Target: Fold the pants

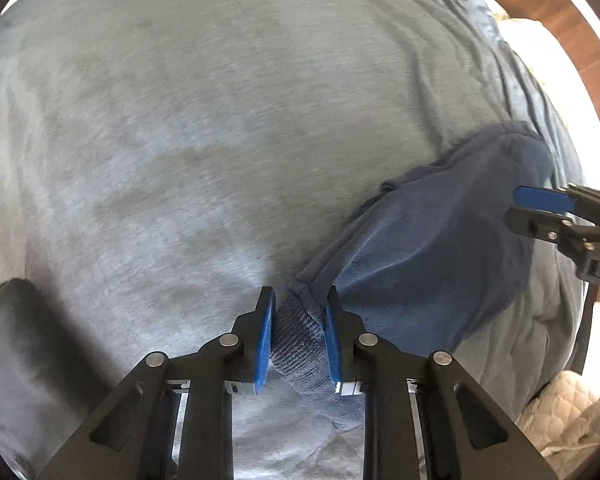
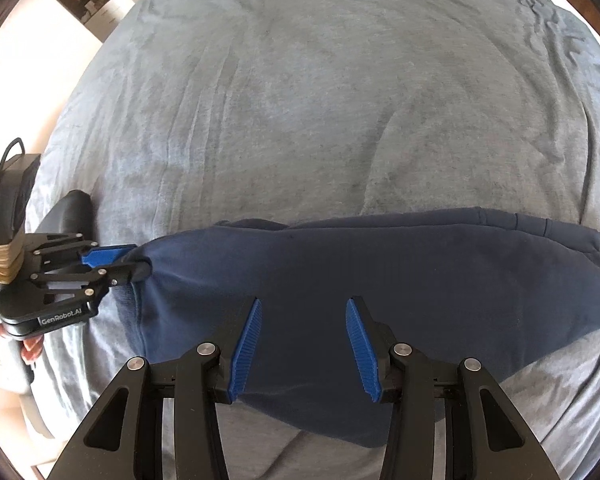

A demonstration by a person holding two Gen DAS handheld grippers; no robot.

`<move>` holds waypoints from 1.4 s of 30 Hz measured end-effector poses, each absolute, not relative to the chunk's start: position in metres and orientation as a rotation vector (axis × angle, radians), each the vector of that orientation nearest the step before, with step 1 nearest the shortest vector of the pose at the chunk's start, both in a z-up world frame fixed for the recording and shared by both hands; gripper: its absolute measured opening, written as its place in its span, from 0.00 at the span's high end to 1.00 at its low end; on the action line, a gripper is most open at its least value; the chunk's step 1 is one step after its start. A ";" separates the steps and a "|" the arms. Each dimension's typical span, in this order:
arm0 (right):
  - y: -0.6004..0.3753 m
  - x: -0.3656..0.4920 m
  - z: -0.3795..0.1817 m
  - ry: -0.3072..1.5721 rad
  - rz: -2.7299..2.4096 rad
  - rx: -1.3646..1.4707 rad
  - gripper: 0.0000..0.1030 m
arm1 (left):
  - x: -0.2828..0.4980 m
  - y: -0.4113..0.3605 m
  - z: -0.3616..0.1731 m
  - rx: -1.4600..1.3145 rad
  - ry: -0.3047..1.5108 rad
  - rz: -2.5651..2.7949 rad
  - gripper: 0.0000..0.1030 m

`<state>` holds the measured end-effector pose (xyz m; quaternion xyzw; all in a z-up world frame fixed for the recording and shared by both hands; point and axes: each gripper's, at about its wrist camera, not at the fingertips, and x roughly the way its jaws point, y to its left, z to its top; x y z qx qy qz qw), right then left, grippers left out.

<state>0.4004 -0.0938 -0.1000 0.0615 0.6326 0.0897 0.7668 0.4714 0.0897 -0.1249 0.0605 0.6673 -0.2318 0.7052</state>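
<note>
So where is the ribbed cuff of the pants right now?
The ribbed cuff is pinched in the left gripper, low and centre in the left wrist view, just above the grey blanket.

Right claw [image 1: 518,204] partly cut off

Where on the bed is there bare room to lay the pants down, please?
The grey blanket is bare beyond the pants, toward the far edge. The near edge is crowded: pants, left tool clamping a ribbed cuff, and open right tool.
</note>
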 end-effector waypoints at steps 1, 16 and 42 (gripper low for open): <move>-0.094 0.400 -0.100 1.375 0.187 0.128 0.56 | 0.472 0.089 -0.126 0.130 1.489 -0.513 0.76; -0.158 0.369 -0.069 1.251 0.074 0.284 0.56 | 0.456 0.014 -0.028 0.348 1.244 -0.558 0.51; -0.414 0.267 -0.112 0.912 -0.380 0.935 0.56 | 0.473 -0.335 -0.076 0.621 1.174 -1.275 0.53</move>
